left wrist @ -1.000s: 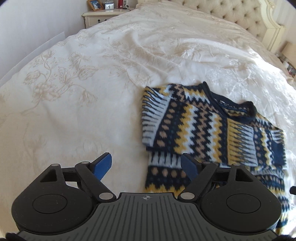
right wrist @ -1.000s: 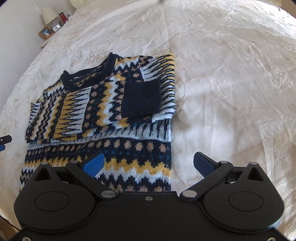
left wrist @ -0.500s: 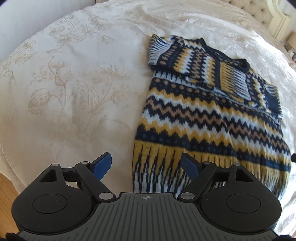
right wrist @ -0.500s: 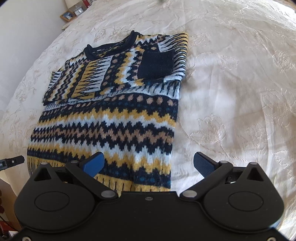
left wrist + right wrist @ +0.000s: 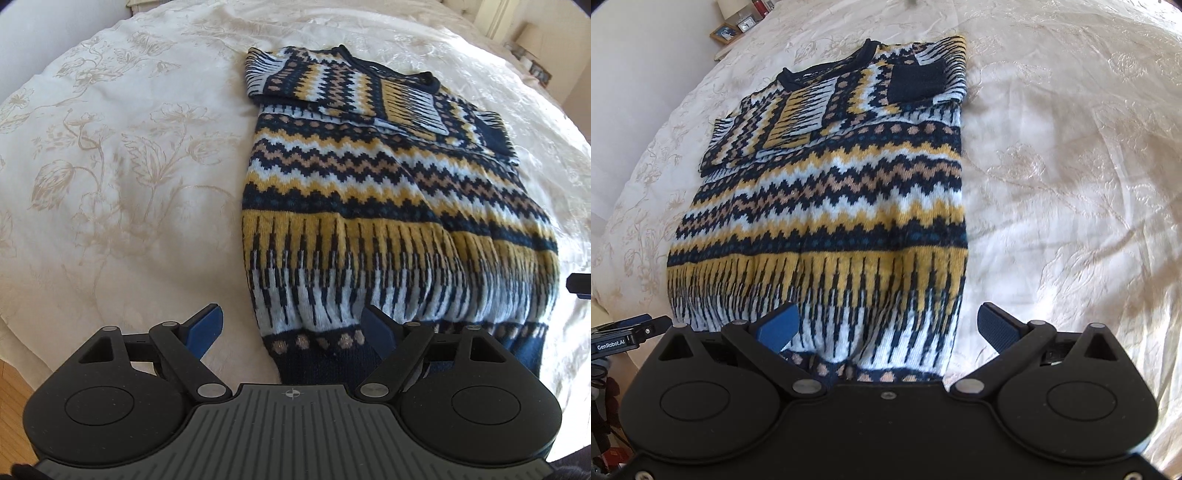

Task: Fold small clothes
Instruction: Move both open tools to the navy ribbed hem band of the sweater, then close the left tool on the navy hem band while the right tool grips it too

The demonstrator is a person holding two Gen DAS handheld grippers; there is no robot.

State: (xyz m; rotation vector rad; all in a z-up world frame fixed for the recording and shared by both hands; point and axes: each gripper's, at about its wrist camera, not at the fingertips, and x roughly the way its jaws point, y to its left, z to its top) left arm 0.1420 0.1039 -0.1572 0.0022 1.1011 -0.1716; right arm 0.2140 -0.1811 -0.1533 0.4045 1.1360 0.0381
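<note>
Left claw [image 5: 293, 326] spread, sweater [image 5: 369, 206] hem corner

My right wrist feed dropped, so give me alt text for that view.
The open right gripper hovers at the hem of a patterned sweater, lying flat on a cream floral bedspread with both sleeves folded across its chest. The left gripper's tip shows at the left edge.
</note>
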